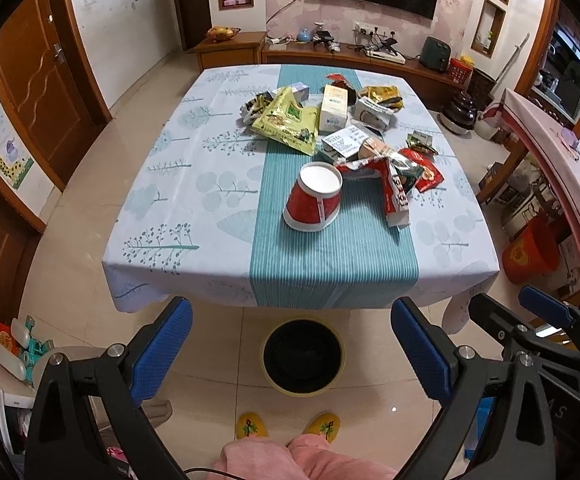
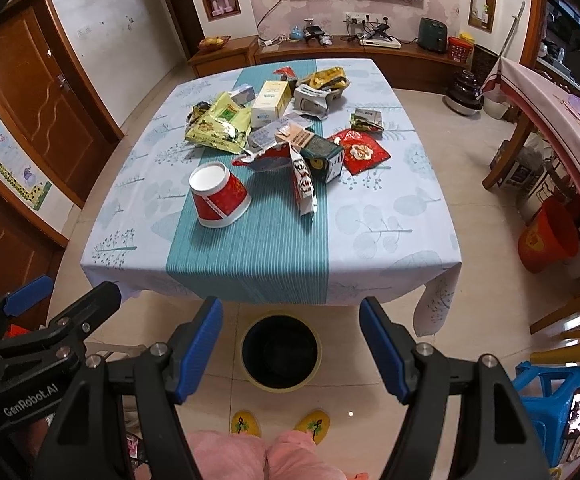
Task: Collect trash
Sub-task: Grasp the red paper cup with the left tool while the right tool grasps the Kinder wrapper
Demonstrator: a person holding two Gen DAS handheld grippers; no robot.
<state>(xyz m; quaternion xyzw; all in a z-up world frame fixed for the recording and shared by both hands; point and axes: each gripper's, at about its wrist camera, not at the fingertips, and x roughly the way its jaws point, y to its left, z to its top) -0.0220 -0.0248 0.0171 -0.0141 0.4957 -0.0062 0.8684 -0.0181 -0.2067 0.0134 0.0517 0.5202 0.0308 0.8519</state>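
Tools left [image 1: 291,344] and right [image 2: 291,342] gape wide, empty, above bin [image 1: 303,354] before littered table [image 1: 150,208].

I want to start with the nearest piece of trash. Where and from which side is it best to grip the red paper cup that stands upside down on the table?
Grip the red paper cup across its side wall near the narrow white base, which faces up. It is a cone that leans slightly, so come from above with the open left gripper, one finger on each side. The wall is probably thin, so close gently.
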